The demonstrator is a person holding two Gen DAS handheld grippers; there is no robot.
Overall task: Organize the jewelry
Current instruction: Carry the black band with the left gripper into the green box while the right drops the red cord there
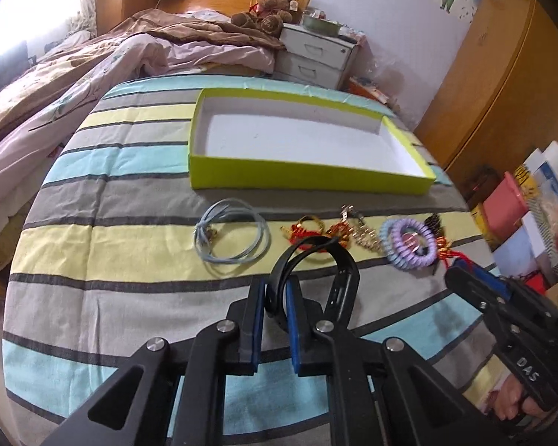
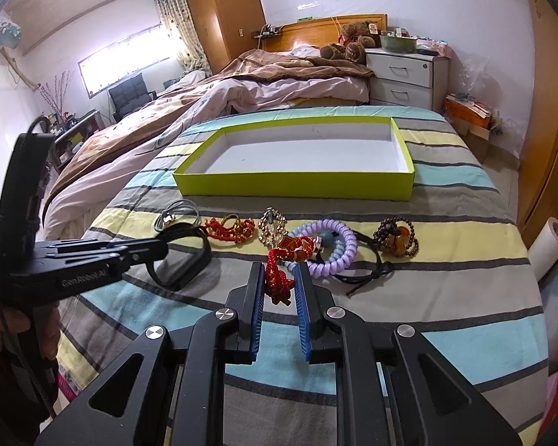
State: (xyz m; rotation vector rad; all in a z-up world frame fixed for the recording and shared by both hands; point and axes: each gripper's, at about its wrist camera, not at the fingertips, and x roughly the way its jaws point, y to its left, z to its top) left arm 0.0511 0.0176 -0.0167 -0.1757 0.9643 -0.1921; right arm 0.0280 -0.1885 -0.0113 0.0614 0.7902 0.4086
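Observation:
A shallow lime-green box (image 1: 308,178) with a bare white inside lies on the striped bedspread; it also shows in the right wrist view (image 2: 294,184). My left gripper (image 1: 275,290) is shut on a black wristband (image 1: 316,260), seen from the side in the right wrist view (image 2: 182,256). My right gripper (image 2: 279,278) is shut on a red knotted cord charm (image 2: 279,278). In front of the box lie a grey-blue cord necklace (image 1: 230,238), a red and gold bracelet (image 2: 230,228), a gold chain (image 2: 273,226), a purple spiral hair tie (image 2: 327,249) and a dark bead bracelet (image 2: 396,238).
A black string (image 2: 368,271) lies by the hair tie. Rumpled pink and brown bedding (image 2: 204,111) is to the left. A white nightstand (image 2: 405,74) stands behind the bed. Bags and boxes (image 1: 532,215) stand on the floor at the right.

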